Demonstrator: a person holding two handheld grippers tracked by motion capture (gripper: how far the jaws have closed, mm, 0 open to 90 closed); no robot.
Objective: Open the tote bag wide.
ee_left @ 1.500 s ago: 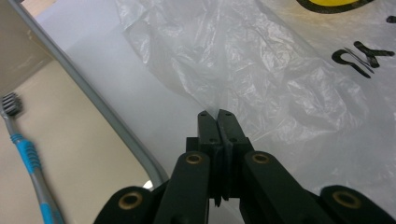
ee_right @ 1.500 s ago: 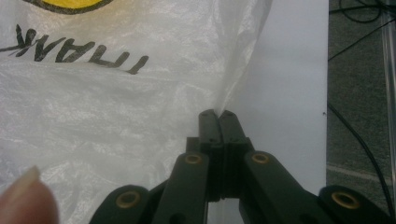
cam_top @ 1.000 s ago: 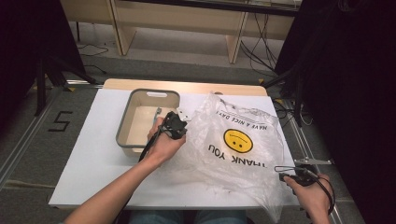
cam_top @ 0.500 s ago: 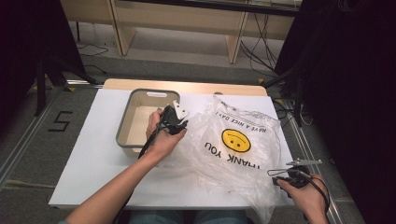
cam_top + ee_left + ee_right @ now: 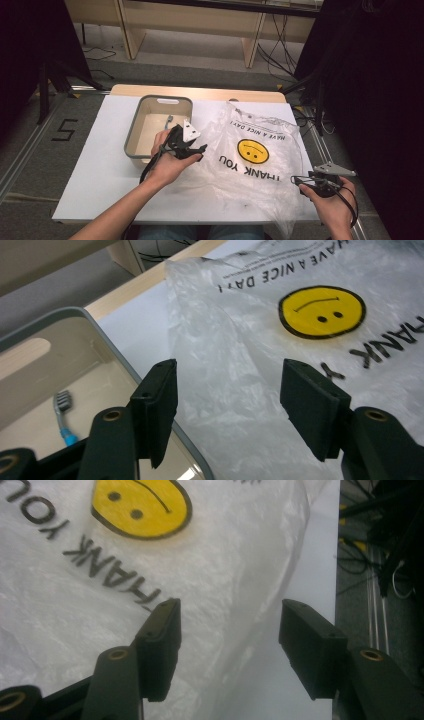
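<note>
A clear plastic bag [image 5: 255,165] printed with a yellow smiley face [image 5: 252,151] and "THANK YOU" lies flat on the white table [image 5: 95,165]. My left gripper [image 5: 201,152] hovers at the bag's left edge, beside the grey bin [image 5: 131,142]. Its jaws have just been opening and stand apart, with the bag [image 5: 235,325] below them, untouched. My right gripper [image 5: 296,180] sits at the bag's near right corner. Its jaws have also just been opening and are clear of the film [image 5: 100,595]. A toothbrush [image 5: 167,121] lies in the bin.
The bin's rim [image 5: 107,340] runs just left of my left gripper [image 5: 228,365], with the toothbrush [image 5: 62,412] on its floor. The table's right edge [image 5: 320,570] is close to my right gripper [image 5: 229,602], with floor and cables beyond. Wooden shelving stands behind the table.
Both grippers were shut on the bag and now stand open, and the bag has settled flatter. My left hand has drawn back a little toward the person. The right hand has stayed put.
</note>
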